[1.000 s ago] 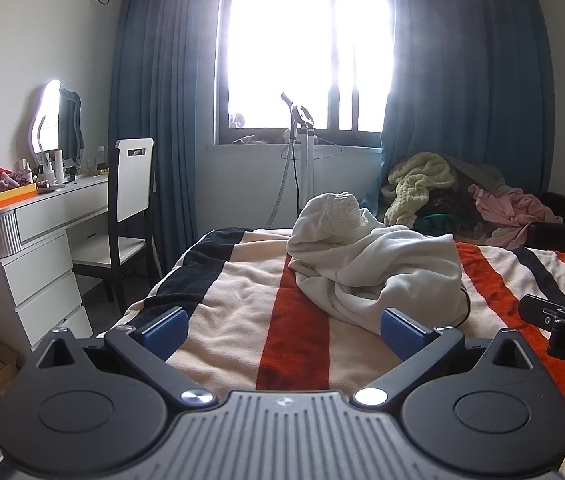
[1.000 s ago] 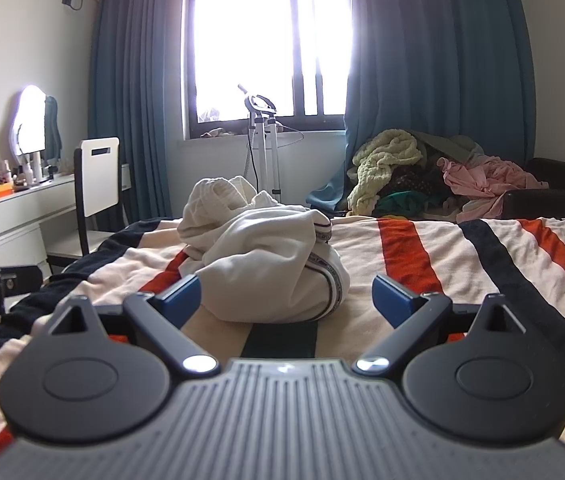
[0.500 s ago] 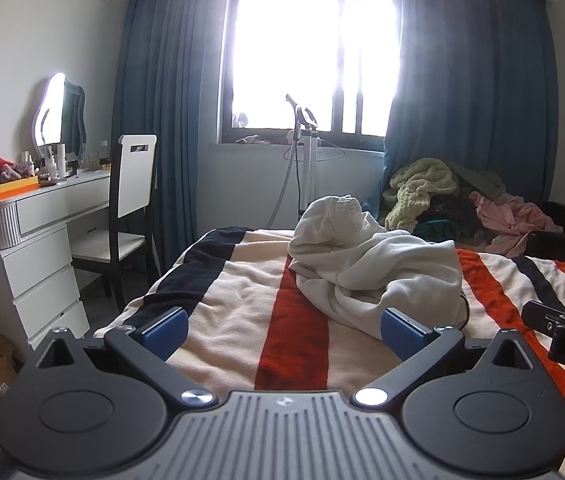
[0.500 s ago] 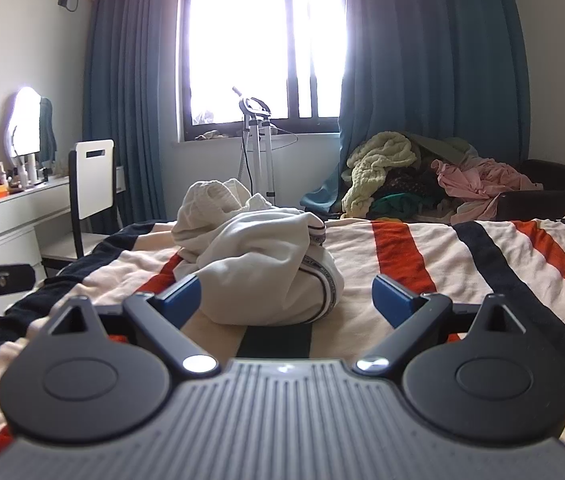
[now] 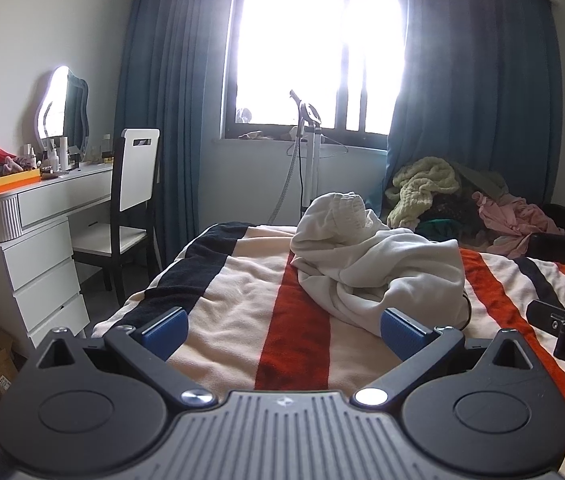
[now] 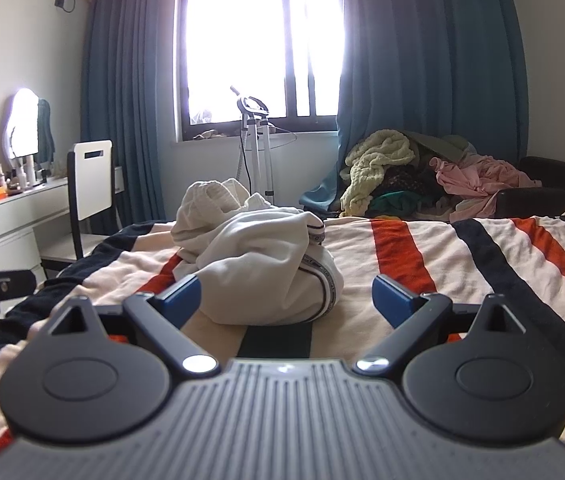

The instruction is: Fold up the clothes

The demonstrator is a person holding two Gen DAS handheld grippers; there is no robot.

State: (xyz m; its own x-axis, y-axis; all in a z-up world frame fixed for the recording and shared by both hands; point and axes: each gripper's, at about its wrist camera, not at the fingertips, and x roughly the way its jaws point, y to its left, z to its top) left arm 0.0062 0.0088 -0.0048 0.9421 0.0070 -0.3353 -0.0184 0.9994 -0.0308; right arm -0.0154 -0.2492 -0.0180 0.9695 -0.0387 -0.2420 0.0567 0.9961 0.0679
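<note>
A crumpled white garment with a dark striped trim lies in a heap on the striped blanket of the bed. It also shows in the right wrist view. My left gripper is open and empty, low over the blanket, short of the heap. My right gripper is open and empty, with the heap just ahead between its blue pads. The right gripper's tip shows at the right edge of the left wrist view.
A pile of other clothes sits beyond the bed's far right. A white dresser and chair stand left of the bed. A garment steamer stand is under the window.
Both wrist views have shifted slightly; both grippers stay open and the garment has not moved.
</note>
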